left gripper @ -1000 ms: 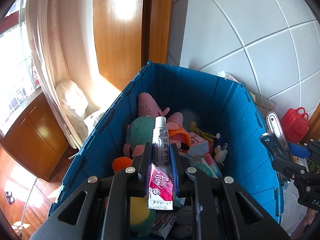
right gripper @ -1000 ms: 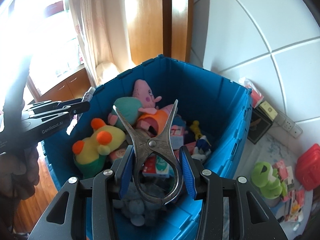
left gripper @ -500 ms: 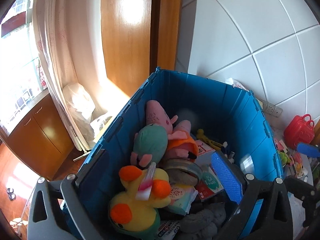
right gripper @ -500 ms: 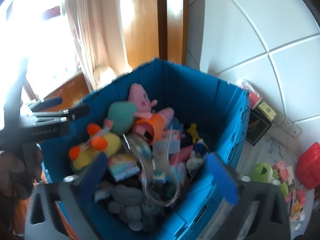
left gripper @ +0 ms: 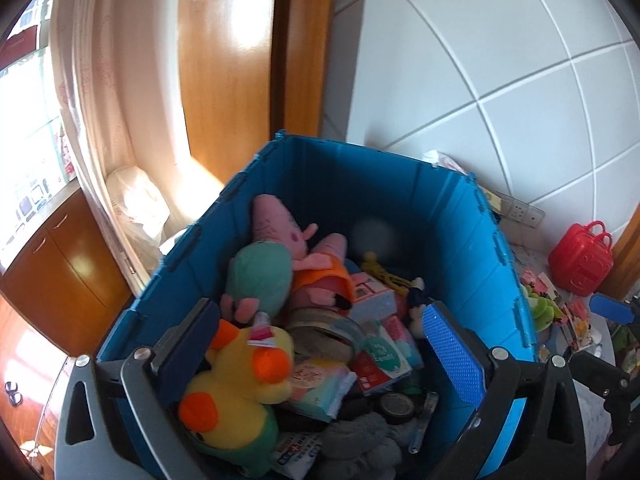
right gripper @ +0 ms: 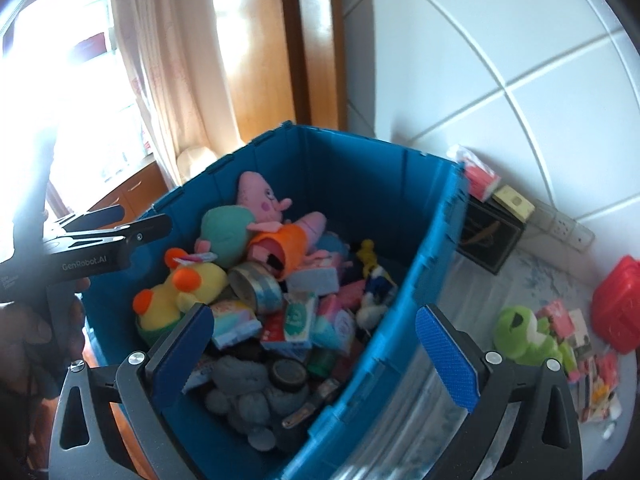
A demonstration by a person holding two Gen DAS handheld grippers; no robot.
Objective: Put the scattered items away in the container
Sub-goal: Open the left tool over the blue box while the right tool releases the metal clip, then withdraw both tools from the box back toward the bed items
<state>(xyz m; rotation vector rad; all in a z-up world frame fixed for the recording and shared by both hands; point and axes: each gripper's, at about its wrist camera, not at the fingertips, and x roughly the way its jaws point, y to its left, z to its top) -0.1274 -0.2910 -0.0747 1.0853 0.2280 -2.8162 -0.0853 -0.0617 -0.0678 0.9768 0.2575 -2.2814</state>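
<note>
A blue crate (left gripper: 460,216) (right gripper: 360,168) holds plush toys, packets and tins. My left gripper (left gripper: 320,316) hangs open above its near end with nothing between its fingers. A pink and white ointment tube (left gripper: 262,330) (right gripper: 196,258) lies on the yellow duck plush (left gripper: 240,376). My right gripper (right gripper: 312,316) stands open and empty over the crate's near right rim. Metal tongs (right gripper: 308,406) lie in the crate's near corner, partly hidden. In the right wrist view a hand (right gripper: 24,320) holds the left gripper (right gripper: 140,220) at the left.
On the white table right of the crate lie a green frog plush (right gripper: 520,332), a red plastic case (right gripper: 620,308) (left gripper: 580,258) and several small packets (right gripper: 580,340). A black box (right gripper: 488,236) stands behind the crate, against the tiled wall. Wooden cabinets and a curtain are on the left.
Both grippers went from shut to wide open. The tube dropped onto the yellow duck and the tongs fell into the crate. Both views shifted a little to the right.
</note>
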